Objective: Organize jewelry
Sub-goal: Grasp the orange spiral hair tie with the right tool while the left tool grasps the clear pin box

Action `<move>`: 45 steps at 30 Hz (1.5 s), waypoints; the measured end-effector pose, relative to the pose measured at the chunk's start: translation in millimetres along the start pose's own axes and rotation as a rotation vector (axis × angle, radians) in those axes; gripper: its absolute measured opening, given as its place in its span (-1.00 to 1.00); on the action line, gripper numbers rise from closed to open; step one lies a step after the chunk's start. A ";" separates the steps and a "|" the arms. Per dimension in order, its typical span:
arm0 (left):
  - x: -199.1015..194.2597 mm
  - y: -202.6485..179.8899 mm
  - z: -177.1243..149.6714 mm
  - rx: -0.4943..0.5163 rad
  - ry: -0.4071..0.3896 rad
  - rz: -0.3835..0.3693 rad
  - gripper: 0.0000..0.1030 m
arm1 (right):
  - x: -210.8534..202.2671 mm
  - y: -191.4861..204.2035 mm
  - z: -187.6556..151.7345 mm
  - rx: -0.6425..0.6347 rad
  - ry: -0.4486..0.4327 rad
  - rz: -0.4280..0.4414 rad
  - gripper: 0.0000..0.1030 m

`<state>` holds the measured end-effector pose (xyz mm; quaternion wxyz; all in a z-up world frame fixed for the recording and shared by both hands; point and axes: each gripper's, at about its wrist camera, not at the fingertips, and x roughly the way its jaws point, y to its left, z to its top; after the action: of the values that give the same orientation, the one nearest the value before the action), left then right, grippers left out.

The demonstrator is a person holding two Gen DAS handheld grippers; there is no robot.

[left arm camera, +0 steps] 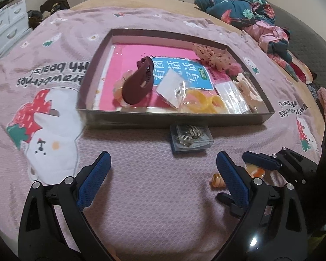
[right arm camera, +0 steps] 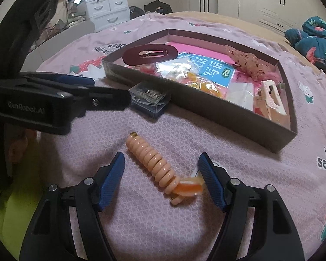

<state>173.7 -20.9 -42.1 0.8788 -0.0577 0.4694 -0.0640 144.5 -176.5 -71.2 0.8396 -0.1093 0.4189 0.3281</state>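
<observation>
A grey shallow box (left arm camera: 178,117) (right arm camera: 226,117) on the pink bedspread holds a maroon hair clip (left arm camera: 137,82) (right arm camera: 150,54), yellow rings in a bag (left arm camera: 204,103), a cream claw clip (right arm camera: 271,100) and a speckled scrunchie (left arm camera: 208,54). A small clear case of studs (left arm camera: 190,138) (right arm camera: 150,102) lies in front of it. A peach coiled hair tie (right arm camera: 156,165) with an orange piece (right arm camera: 189,188) lies between the fingers of my open right gripper (right arm camera: 160,174). My left gripper (left arm camera: 163,174) is open and empty over the bedspread, left of the coil's tip (left arm camera: 217,181).
The right gripper's fingers (left arm camera: 260,162) sit beside my left one. A teal floral quilt (left arm camera: 239,4) and pink clothes (left arm camera: 271,37) lie at the back right. White drawers (right arm camera: 107,8) stand beyond the bed.
</observation>
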 end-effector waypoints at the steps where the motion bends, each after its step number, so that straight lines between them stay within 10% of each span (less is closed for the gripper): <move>1: 2.7 -1.2 0.4 0.000 0.004 -0.002 0.75 | 0.9 0.2 0.1 -0.001 0.000 -0.002 0.22; 12: 25.5 -15.7 9.3 -0.005 0.038 -0.033 0.64 | -7.8 -8.4 -5.9 0.009 -0.016 0.049 -0.66; 22: 38.5 -33.5 13.1 0.053 0.040 0.017 -0.23 | -36.3 -37.0 -23.1 0.086 -0.034 -0.004 -0.67; 45: -24.2 -15.5 14.8 0.021 -0.102 0.003 -0.23 | -64.3 -36.3 5.3 0.117 -0.119 -0.010 -0.67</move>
<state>171.8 -31.6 -11.6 0.9021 -0.0511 0.4236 -0.0647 143.3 -231.3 -21.4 0.8696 -0.0426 0.3862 0.3047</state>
